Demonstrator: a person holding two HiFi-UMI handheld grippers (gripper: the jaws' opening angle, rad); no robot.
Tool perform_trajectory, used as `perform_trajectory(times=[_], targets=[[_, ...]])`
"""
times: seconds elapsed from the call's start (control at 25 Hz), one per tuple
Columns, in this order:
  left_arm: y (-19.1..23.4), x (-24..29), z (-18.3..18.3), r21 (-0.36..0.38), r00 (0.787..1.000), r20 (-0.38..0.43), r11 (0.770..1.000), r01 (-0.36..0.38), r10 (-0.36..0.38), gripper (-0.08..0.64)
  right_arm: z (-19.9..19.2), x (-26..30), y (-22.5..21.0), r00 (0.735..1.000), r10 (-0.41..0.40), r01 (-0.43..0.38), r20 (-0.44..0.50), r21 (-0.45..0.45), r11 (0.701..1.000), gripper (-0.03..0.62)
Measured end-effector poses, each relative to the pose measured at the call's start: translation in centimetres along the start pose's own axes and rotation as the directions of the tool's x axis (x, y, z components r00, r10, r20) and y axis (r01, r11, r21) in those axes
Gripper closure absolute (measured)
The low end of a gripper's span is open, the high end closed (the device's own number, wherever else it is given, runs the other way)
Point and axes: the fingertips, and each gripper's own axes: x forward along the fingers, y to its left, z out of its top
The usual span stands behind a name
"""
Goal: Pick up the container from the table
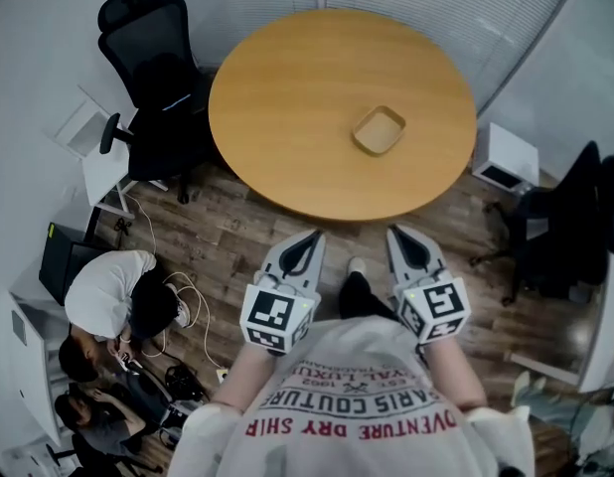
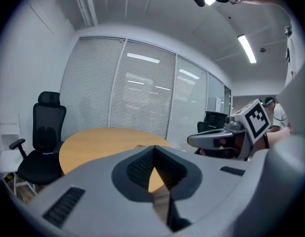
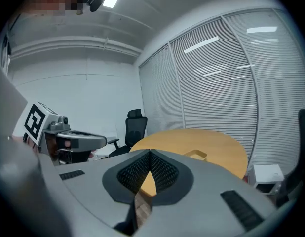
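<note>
Approach step, I'd say: left gripper and right gripper were pinched closed, empty. The container sat well ahead on the table; jaws would need opening first.

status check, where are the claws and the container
Left claw and right claw shut, empty, short of the table. Container sits alone on top, untouched. Nothing between it and the claws.
</note>
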Motion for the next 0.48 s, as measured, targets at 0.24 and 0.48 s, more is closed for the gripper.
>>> perform_trajectory(times=[0.24, 0.48], targets=[[4.6, 8.9, 4.1, 0.020, 0.999, -0.019, 0.999, -0.046, 0.046, 0.558, 4.3, 7.5, -6.9, 0.998, 0.062, -0.062, -0.004, 0.010, 0.998, 0.592], [8.0, 15.9, 6.3, -0.020, 0.995, -0.037, 0.996, -0.089, 0.088, 0.558, 5.4, 13.1, -12.4, 0.993, 0.102, -0.104, -0.057, -0.025, 0.994, 0.592]])
